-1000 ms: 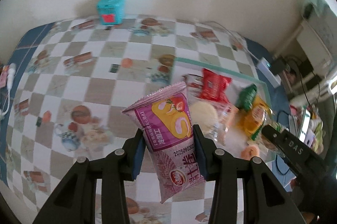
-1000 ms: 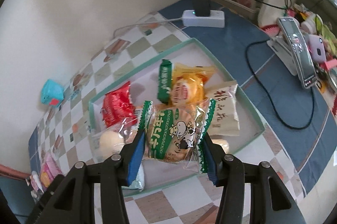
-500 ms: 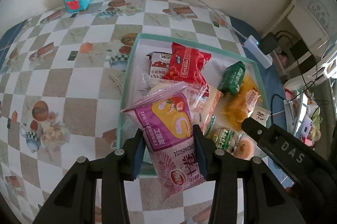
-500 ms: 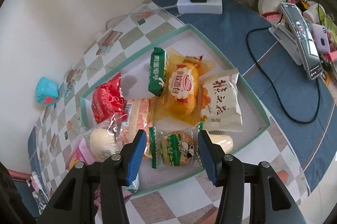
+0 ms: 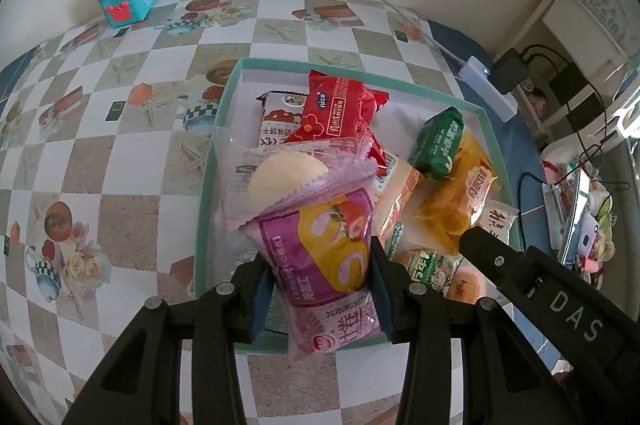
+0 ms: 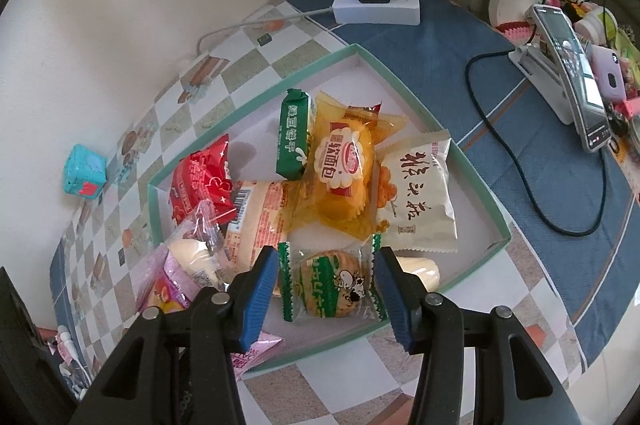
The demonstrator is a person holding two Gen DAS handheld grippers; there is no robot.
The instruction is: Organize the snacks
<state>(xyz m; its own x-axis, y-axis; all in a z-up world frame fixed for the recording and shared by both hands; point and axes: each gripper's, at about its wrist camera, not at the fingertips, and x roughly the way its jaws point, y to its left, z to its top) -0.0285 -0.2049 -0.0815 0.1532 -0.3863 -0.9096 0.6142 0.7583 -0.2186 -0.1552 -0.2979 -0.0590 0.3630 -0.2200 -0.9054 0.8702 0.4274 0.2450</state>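
Hovering over the near edge of the shallow teal-rimmed cardboard tray (image 5: 208, 161), the left gripper (image 5: 320, 289) has its blue pads pressed against both sides of a purple and pink foil snack packet (image 5: 332, 265), which hangs above the tray's near-left corner and overlaps a clear wrapper holding a pale round bun (image 5: 280, 181). Beside it, the right gripper (image 6: 326, 289) stands with its jaws wide apart and nothing between them; the green-edged clear packet with a cow-printed round biscuit (image 6: 332, 285) lies flat on the tray floor below the gap, apart from both pads. Judging by this, the biscuit packet is already placed and the step in hand is setting down the purple packet. Next, the left gripper needs lowering toward a free patch near that corner, then opening, since the bun wrapper underneath may tip the packet over the rim. Farther in lie a white crinkled pouch with black characters (image 6: 416, 197), an orange cake packet (image 6: 344, 177), a green bar wrapper (image 6: 294, 137) and a red foil packet (image 5: 340, 113) toward the tray's far edge.
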